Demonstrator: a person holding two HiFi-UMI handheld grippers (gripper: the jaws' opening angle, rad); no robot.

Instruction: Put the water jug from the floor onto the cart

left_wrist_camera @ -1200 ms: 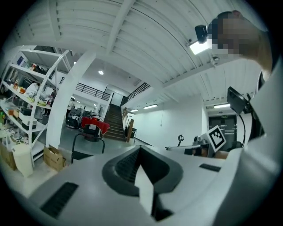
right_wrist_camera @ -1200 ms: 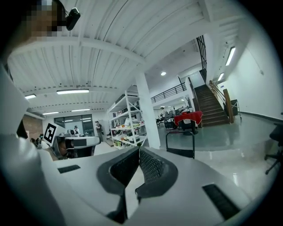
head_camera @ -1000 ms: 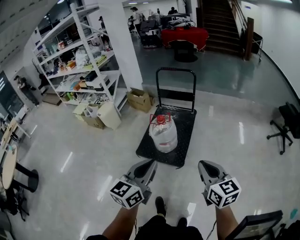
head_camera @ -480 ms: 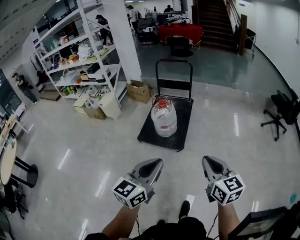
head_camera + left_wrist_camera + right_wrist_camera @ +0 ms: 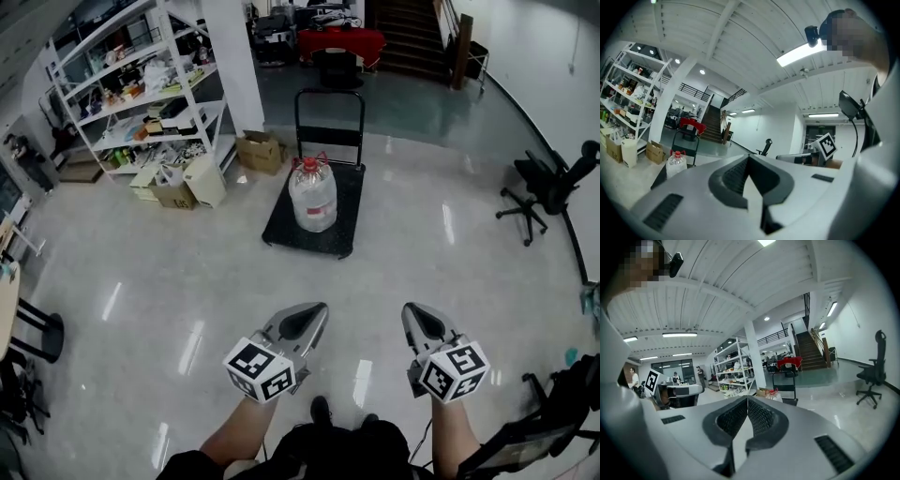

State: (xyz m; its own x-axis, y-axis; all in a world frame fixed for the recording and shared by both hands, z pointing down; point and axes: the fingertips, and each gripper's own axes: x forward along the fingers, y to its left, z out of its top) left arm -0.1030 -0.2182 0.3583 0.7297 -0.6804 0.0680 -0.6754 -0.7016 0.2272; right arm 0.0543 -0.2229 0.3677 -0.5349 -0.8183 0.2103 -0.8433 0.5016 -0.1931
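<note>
Clear water jug (image 5: 312, 195) upright on black cart (image 5: 345, 221); left claw (image 5: 317, 311), right claw (image 5: 411, 312) both closed, empty.

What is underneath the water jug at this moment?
The water jug stands upright on the black platform cart. Bare deck shows all around it. The patch directly beneath its base is covered, so nothing there can be checked.
</note>
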